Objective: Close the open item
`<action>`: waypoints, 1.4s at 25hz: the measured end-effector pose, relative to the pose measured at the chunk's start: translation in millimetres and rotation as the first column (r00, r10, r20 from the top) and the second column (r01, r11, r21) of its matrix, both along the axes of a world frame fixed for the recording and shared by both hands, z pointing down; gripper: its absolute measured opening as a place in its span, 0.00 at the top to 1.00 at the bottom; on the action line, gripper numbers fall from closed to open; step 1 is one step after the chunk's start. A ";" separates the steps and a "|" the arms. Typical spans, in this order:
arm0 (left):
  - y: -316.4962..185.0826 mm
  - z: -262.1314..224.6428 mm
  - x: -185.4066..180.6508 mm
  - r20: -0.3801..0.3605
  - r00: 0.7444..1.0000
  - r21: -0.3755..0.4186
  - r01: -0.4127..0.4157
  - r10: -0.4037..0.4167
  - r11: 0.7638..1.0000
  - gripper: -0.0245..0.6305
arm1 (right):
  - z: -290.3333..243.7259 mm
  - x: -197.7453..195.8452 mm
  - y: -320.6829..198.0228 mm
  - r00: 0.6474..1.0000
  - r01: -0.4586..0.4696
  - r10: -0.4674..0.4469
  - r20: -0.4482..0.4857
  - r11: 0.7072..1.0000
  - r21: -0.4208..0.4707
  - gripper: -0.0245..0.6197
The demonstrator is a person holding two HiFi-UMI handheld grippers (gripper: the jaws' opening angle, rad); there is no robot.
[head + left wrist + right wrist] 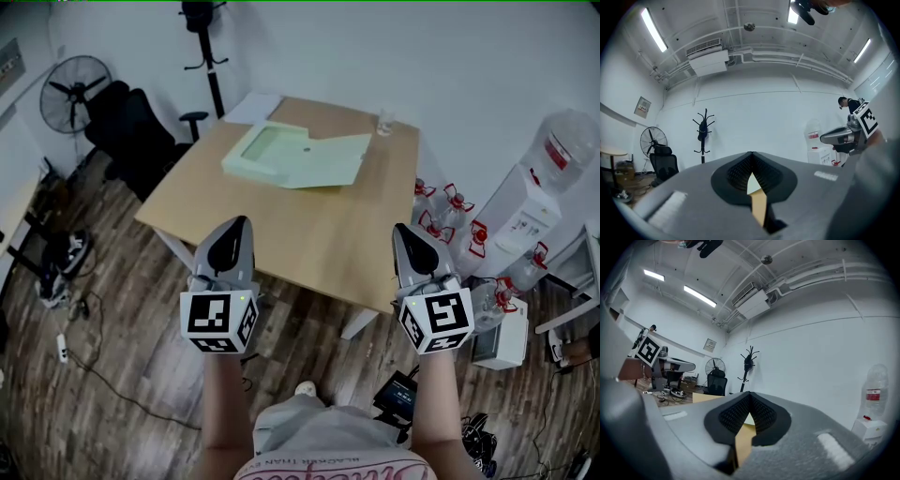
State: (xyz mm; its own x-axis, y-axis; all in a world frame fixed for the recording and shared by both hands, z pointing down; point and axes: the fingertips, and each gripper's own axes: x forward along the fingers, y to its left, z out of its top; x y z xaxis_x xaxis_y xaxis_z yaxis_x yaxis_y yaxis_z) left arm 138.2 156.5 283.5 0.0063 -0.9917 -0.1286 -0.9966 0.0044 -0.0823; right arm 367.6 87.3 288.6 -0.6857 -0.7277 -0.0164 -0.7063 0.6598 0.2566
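Observation:
A pale green box file (292, 156) lies open on the far half of the wooden table (309, 234), its lid flap spread to the right. Both grippers hover over the table's near edge, well short of the file and pointing toward it. My left gripper (240, 229) is shut with nothing in it, and my right gripper (405, 234) is likewise shut and empty. In the left gripper view the jaws of the left gripper (751, 156) meet at their tips, and a sliver of table shows below them. The right gripper view shows the right gripper (750, 395) the same way.
A white sheet (254, 107) and a small clear bottle (384, 122) sit at the table's far edge. An office chair (136, 131), a fan (73, 89) and a coat stand (202, 37) stand at left. A water dispenser (525, 211) and several water bottles (450, 211) are at right.

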 end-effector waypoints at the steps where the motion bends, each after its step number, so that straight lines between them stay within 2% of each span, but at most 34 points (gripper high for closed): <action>1: -2.3 0.1 -4.6 0.000 1.000 0.000 0.000 0.000 1.000 0.94 | 0.4 -6.4 -2.2 1.000 0.006 -0.006 -0.008 1.000 0.002 0.96; 8: -14.7 7.6 -24.5 -0.007 1.000 -0.010 0.000 0.000 1.000 0.94 | 10.3 -29.3 -14.9 0.999 0.016 -0.016 -0.044 1.000 -0.005 0.96; 22: -33.0 8.2 -56.6 0.015 0.999 -0.011 0.032 -0.032 0.999 0.94 | 11.4 -65.6 -46.0 0.997 0.052 -0.052 -0.050 0.999 0.006 0.96; 35: -97.5 22.2 -116.3 0.031 0.999 -0.049 0.031 -0.029 0.998 0.94 | 37.2 -110.3 -119.5 1.000 0.000 -0.001 -0.011 0.998 -0.068 0.96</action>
